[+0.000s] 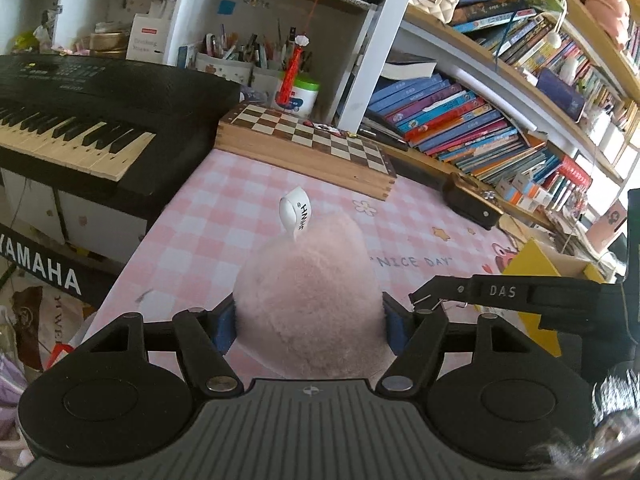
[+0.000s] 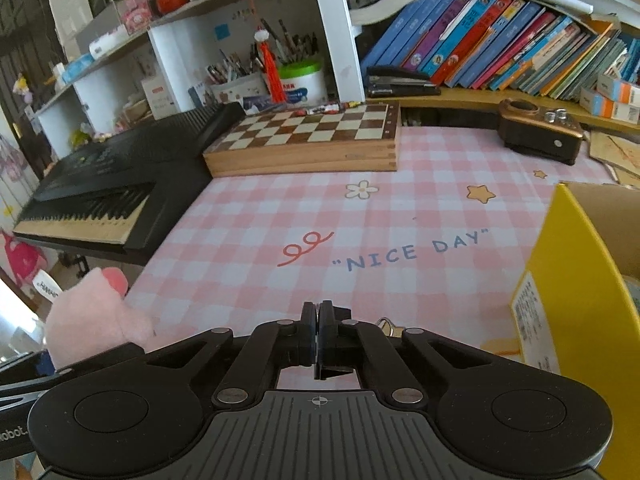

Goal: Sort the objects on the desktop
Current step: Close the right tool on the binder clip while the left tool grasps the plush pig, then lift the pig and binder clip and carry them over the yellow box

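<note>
My left gripper (image 1: 309, 316) is shut on a pink plush toy (image 1: 308, 296) with a white label (image 1: 296, 212), held over the pink checked tablecloth (image 1: 224, 216). The toy fills the gap between the blue pads. In the right wrist view the plush toy (image 2: 92, 316) shows at the lower left, beside the table's left edge. My right gripper (image 2: 319, 332) is shut and empty, low over the tablecloth (image 2: 360, 224). It also shows in the left wrist view (image 1: 424, 296) at the right. A yellow cardboard box (image 2: 576, 280) stands open at the right.
A wooden chessboard box (image 2: 312, 140) lies at the back of the table. A black keyboard (image 2: 104, 192) stands to the left. A brown device (image 2: 540, 132) sits at the back right. Shelves with books (image 2: 500, 40) and pen holders (image 2: 280, 76) stand behind.
</note>
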The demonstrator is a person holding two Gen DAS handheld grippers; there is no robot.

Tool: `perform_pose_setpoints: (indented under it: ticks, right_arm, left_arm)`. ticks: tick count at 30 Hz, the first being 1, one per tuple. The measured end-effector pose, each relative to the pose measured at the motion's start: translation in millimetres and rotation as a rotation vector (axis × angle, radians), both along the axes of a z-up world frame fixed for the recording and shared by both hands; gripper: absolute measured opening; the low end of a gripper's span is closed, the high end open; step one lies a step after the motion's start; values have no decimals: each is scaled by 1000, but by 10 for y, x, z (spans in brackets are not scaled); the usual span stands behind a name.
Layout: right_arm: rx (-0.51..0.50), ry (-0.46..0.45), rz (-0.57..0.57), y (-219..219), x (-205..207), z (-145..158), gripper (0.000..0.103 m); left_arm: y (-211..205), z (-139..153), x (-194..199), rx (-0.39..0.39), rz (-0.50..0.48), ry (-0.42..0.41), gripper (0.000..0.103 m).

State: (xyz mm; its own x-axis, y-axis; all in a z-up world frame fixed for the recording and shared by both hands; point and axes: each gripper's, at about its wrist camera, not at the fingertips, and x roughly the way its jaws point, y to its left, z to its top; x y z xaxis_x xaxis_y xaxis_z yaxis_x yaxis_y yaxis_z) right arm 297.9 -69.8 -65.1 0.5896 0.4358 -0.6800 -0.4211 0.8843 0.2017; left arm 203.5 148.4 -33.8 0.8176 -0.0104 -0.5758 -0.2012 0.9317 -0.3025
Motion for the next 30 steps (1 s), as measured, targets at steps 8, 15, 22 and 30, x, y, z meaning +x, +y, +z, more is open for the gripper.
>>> perform_pose_setpoints:
  ticks: [8,15,22,30]
  right_arm:
    - [33,-50,9,-173,-433,263,0]
    - [57,-50,9,-321,-866,379,0]
    - [81,-63,-3,-478,-1303,518,0]
    - [78,-58,-31,-625,-1718,545,0]
  left_arm:
    - [-1,186,-461,-19,-12,-52,67]
    - [14,349,-896,-30,-23,-86,67]
    - [-29,482,-1261,-34,-66,-115,67]
    - [-118,513,-1547,-40,-122,-125,67]
